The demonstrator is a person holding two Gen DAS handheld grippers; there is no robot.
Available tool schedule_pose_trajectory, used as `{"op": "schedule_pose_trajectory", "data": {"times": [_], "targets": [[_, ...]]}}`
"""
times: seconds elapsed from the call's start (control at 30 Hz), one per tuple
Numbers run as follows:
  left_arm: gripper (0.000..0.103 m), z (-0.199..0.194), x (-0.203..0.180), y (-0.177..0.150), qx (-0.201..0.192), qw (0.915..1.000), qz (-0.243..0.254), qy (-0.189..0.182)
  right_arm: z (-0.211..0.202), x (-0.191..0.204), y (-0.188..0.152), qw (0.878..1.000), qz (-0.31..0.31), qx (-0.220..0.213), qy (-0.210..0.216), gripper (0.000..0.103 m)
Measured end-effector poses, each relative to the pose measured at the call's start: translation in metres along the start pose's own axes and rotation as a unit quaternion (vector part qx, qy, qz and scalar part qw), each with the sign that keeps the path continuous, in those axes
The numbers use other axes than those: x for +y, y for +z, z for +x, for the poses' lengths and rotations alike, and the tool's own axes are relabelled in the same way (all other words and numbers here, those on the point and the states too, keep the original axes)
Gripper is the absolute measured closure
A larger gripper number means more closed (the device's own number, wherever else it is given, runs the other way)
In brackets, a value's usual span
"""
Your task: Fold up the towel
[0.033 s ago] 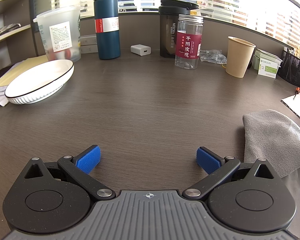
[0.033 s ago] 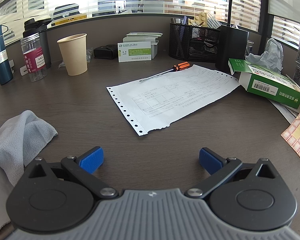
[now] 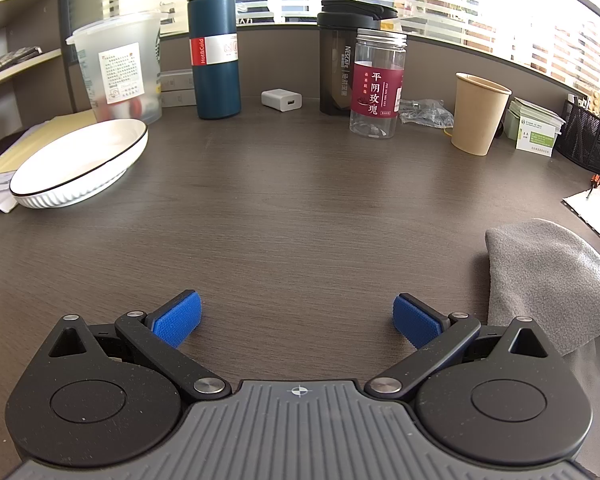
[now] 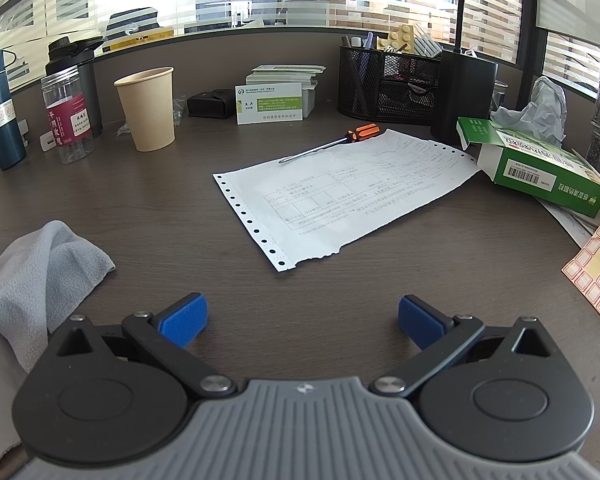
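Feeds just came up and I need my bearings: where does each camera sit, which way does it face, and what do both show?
Left wrist: on the left gripper, angled down across the desk toward the plate and flask; its open jaws show, nothing between them.
Right wrist: on the right gripper, facing the paper, screwdriver and green box; open, empty jaws show.
Shared: the grey towel lying between the grippers, the paper cup, the jar.

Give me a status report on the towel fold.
Left gripper open, empty. Right gripper open, empty. Towel bunched on the desk between them, untouched. Paper lies right of it.
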State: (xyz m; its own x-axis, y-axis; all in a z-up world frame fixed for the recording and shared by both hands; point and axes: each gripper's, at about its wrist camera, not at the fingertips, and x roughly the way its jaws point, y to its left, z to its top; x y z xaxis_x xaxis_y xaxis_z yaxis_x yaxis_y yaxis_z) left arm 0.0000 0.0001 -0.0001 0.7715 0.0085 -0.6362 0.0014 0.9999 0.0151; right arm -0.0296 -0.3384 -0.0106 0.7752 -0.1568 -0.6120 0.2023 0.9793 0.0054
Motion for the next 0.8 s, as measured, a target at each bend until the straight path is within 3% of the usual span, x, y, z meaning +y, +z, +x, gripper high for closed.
{"op": "schedule_pose_trajectory", "data": {"times": [0.8], "targets": [[0.0, 0.0007, 0.0014, -0.0003, 0.0, 1.0, -0.001, -0.001, -0.001, 0.0007, -0.0005, 1.0, 0.001, 0.0, -0.001, 0.0]]}}
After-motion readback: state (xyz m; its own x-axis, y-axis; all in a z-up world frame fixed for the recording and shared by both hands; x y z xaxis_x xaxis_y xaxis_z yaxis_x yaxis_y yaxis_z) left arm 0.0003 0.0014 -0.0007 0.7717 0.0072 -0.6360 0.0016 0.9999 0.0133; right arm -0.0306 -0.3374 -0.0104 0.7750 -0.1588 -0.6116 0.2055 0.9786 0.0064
